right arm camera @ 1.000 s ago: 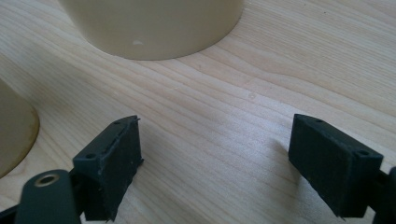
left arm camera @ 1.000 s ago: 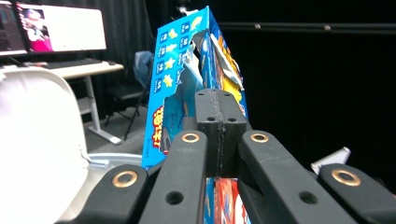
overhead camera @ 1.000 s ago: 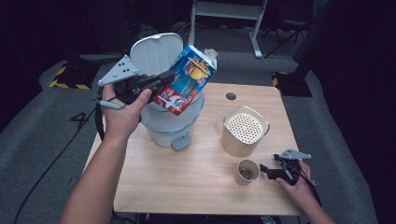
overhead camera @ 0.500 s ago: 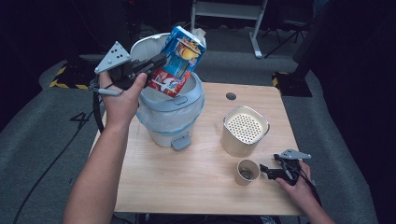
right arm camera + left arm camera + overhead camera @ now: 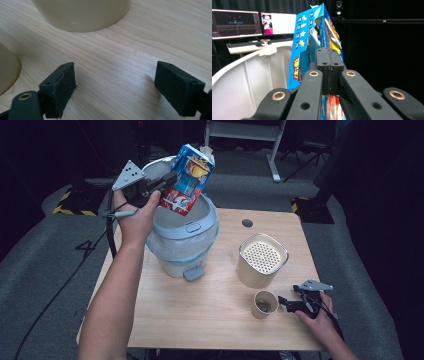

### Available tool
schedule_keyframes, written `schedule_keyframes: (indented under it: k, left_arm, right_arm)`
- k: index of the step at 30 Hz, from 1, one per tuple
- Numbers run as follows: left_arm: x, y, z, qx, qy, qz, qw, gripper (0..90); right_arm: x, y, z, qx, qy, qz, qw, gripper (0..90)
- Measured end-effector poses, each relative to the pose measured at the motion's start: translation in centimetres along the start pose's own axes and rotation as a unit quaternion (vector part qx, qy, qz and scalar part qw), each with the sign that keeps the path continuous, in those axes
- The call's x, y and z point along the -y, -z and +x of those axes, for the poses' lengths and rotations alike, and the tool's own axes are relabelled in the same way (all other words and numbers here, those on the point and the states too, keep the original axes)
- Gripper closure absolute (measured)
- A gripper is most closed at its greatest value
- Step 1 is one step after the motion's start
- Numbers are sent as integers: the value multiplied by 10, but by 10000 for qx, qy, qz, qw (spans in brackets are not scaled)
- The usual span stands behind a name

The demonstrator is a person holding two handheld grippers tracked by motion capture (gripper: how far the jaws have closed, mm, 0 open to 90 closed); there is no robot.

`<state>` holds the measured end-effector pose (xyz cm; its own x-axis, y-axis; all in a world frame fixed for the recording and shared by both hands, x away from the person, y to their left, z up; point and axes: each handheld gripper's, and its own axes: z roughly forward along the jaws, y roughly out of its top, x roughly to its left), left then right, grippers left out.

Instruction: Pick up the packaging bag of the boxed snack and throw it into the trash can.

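A blue and red printed carton (image 5: 190, 180) hangs tilted over the open mouth of a pale blue pedal bin (image 5: 186, 228). My left gripper (image 5: 167, 181) is shut on the carton's side, beside the bin's raised white lid (image 5: 150, 167). In the left gripper view the jaws (image 5: 330, 67) meet on the carton (image 5: 308, 42), and the lid's inside (image 5: 244, 75) curves at the left. My right gripper (image 5: 284, 304) rests open on the table next to a paper cup (image 5: 263, 304). Bare wood lies between its pads (image 5: 115, 85).
A beige canister (image 5: 262, 260) with a perforated top stands right of the bin, and its base (image 5: 82, 12) lies just ahead of the right gripper. The paper cup's side (image 5: 7, 70) is at that gripper's left. The wooden table (image 5: 200, 320) has a dark hole (image 5: 247, 223) near its far edge.
My left hand has carried the carton to the left and farther back, to above the bin's mouth by the lid, and it stands more upright. The right gripper has stayed still.
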<state>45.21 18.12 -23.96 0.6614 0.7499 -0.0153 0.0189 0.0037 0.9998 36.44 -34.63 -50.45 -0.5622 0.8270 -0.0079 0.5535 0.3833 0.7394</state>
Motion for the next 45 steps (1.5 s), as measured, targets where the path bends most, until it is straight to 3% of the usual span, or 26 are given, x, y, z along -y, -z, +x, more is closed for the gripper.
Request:
schedule_keyframes:
  k: [9,23,24,27,28,29,34,37,45]
  left_arm:
    - [8,-11,7,-137,46,192,9997,898]
    - [17,-20,8,-158,94,414,9990,896]
    - [17,-20,9,-140,126,465,9987,878]
    - [18,-19,10,13,175,457,9988,588]
    - [18,-18,11,33,174,361,9992,468]
    - [17,-15,10,42,158,324,9993,430]
    - [17,-1,0,132,-22,541,9984,449]
    - [18,9,-10,257,-231,713,9969,448]
    - [21,46,-41,665,-482,907,9925,437]
  right_arm:
    - [0,0,0,-1,-2,1,10000,170]
    - [0,0,0,-4,-3,-1,10000,171]
    - [0,0,0,-5,-2,0,10000,171]
    - [0,0,0,-12,0,-1,10000,172]
    - [0,0,0,-21,2,0,10000,174]
    - [0,0,0,-27,4,-2,10000,174]
    - [0,0,0,-28,4,-1,10000,175]
    - [0,0,0,-28,4,0,10000,174]
    - [1,1,1,10,-12,13,10000,167]
